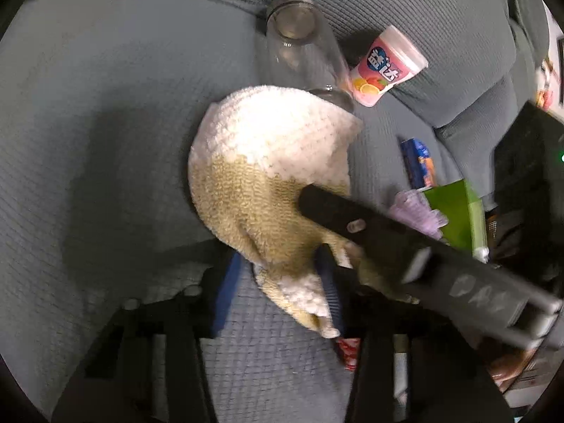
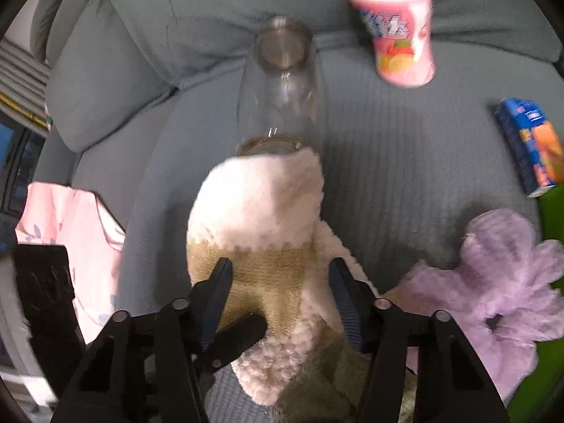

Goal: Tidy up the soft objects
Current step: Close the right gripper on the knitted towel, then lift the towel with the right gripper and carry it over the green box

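Observation:
A fluffy cream-and-tan cloth (image 1: 261, 162) (image 2: 261, 218) lies on the grey sofa seat (image 1: 105, 105), its far end draped over the mouth of a lying clear glass bottle (image 1: 299, 53) (image 2: 282, 88). In the left wrist view my left gripper (image 1: 278, 282) straddles the cloth's near tail; the tail rests against the right pad and seat fabric shows beside the left pad. My right gripper (image 2: 278, 282) has both blue pads sunk into the tan part, a fold pinched between them. A purple fluffy scrunchie (image 2: 493, 282) (image 1: 416, 211) lies to the right.
A pink canister (image 2: 398, 35) (image 1: 387, 67) and a blue juice carton (image 2: 532, 144) (image 1: 417, 162) lie on the seat at the back right. A green box (image 1: 454, 211) sits by the scrunchie. A pink patterned cloth (image 2: 70, 232) hangs at the left edge. Back cushions rise behind the bottle.

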The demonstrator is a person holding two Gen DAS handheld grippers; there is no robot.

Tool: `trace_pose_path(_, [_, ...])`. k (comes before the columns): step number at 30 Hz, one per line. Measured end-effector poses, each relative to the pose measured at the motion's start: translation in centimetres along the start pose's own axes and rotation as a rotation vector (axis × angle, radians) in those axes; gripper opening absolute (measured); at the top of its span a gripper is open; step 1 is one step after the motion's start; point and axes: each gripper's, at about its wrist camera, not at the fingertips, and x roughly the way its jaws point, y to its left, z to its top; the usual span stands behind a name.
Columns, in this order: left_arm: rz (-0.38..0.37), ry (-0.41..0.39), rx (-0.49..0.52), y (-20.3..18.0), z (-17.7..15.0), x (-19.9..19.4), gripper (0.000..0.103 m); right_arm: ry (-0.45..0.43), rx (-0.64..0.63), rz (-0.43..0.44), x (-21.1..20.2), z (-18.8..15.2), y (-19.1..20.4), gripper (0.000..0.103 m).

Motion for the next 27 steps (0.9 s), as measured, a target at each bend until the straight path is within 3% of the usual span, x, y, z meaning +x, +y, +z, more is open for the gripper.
trace_pose_path(3, [-0.026,0.006,-0.013,0.3,0.0,0.4,0.028,-0.012,-0.022,0.025,0.8,0.0,0.3,0.056])
trace_pose_path(7, [-0.055,0.007,0.002,0.0,0.3,0.5,0.021,-0.032,0.008,0.055,0.6,0.2,-0.2,0.032])
trace_pose_path(10, [-0.052,-0.019,0.026,-0.6,0.1,-0.4,0.017,-0.051,0.036,0.12,0.2,0.0,-0.6,0.026])
trace_pose_path(14, [-0.04,-0.115,0.087,-2.3,-0.4,-2.9,0.017,-0.127,0.002,0.19,-2.2,-0.3,0.7,0.026])
trace_pose_path(27, [-0.038,-0.402,0.236,-5.8,-3.8,-10.6,0.018,-0.388,-0.134,0.257,-10.3,-2.6,4.1,0.026])
